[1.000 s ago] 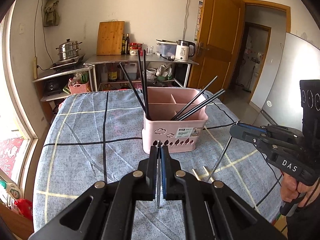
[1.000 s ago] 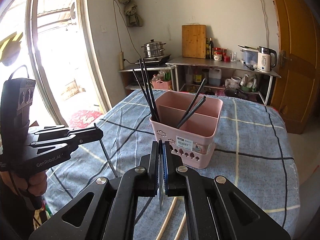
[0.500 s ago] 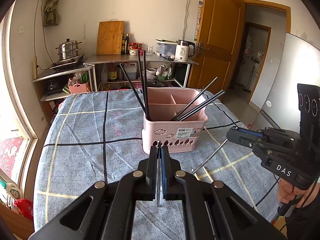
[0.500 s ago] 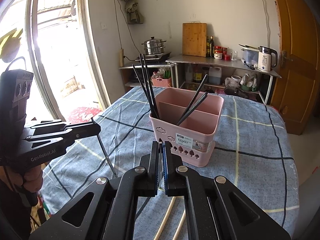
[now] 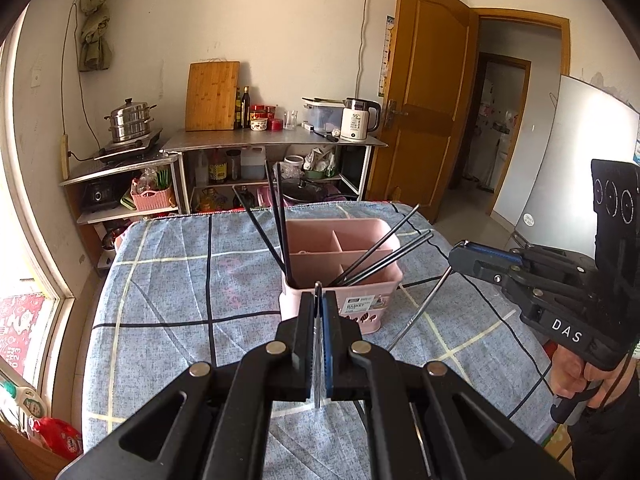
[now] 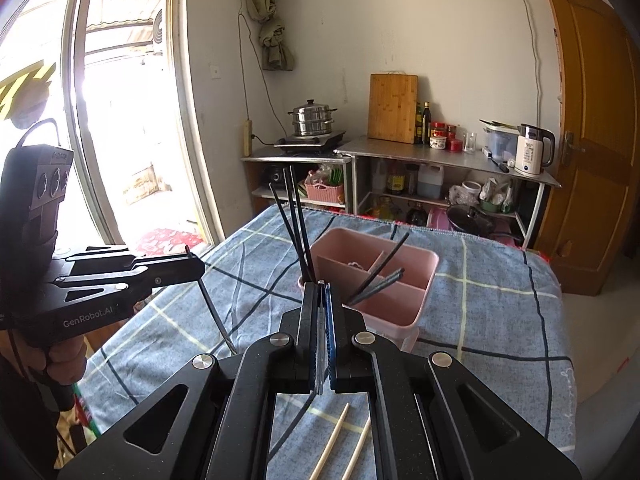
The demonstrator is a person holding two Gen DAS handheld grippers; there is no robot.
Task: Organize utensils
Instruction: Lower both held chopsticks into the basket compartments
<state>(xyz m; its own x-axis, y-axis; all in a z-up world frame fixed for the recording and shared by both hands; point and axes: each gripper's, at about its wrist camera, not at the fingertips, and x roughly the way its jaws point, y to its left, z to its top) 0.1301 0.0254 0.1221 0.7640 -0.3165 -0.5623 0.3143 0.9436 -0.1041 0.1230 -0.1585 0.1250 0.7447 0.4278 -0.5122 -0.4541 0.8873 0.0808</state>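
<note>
Both tools have risen since a second ago: the pink organizer point(image 5: 342, 276) now sits lower in each wrist view and I look further down into its compartments. My left tool point(image 5: 319, 300) is pinched tight on a thin metal chopstick point(image 5: 317, 360), which runs along the gap between the pads and pokes out just past their tips; from the right wrist view that same chopstick point(image 6: 214, 316) hangs slanting down from the left tool point(image 6: 188, 268), its lower end close to the cloth. My right tool point(image 6: 322, 300) is likewise clamped narrow on a slim silvery chopstick point(image 6: 320, 344), and the left wrist view shows this chopstick point(image 5: 420, 312) sloping from the right tool point(image 5: 460, 254) down toward the worktop point(image 5: 160, 280) on the right of the organizer. The organizer is a pale pink plastic caddy with rounded corners, inner dividers, a white label and small cut-out shapes low on its near face; it stands on the blue checked cloth about mid-worktop. Three dark chopsticks point(image 5: 276, 220) stand nearly upright in its left corner, and three more point(image 5: 384, 252) lean out to the right. Two pale wooden chopsticks point(image 6: 344, 440) lie on the cloth at the near edge, below my right tool.
</note>
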